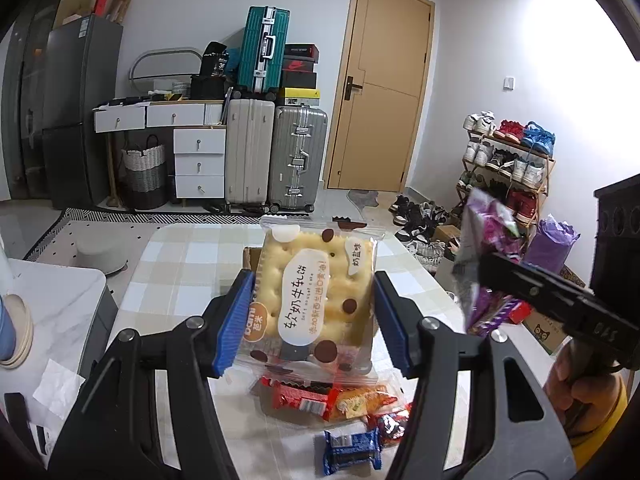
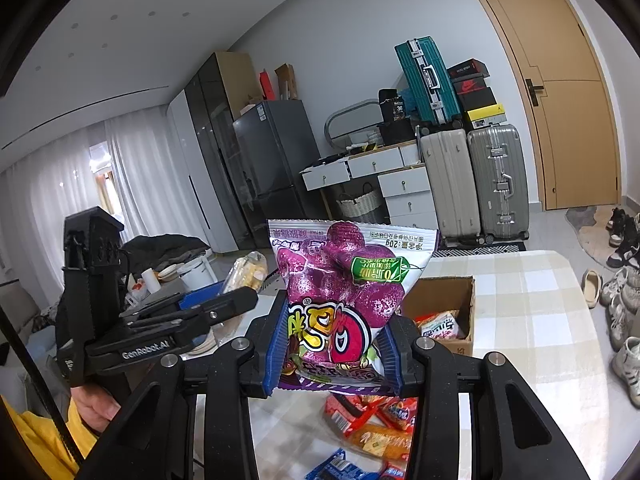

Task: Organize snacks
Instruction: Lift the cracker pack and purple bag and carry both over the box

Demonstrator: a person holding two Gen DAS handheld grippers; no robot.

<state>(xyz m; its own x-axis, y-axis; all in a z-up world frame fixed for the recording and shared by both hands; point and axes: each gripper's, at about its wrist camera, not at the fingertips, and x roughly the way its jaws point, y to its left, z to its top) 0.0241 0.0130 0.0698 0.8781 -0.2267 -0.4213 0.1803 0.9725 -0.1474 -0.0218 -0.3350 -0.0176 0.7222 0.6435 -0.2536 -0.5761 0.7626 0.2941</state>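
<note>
Left claw [image 1: 308, 320] grips a cracker pack [image 1: 314, 296] upright between its pads; right claw [image 2: 334, 350] clamps a purple bag [image 2: 344, 280], both raised above the worktop [image 1: 180, 280].

Cracker packet [image 1: 316, 300]: clear wrap, pale yellow biscuit, brown dots, white label. Candy bag [image 2: 344, 300]: purple, green badge at 1 o'clock. Finger pads [image 1: 236, 320]: blue, ribbed. Tablecloth [image 1: 180, 272]: beige-white check. Door [image 1: 380, 92]: tan. Upper suitcase [image 1: 264, 48]: teal.

Glossy clear plastic cracker packet [image 1: 312, 300] between my ribbed blue pads [image 1: 234, 322]; shiny purple foil candy bag [image 2: 340, 300]; matt cardboard box [image 2: 460, 300].
</note>
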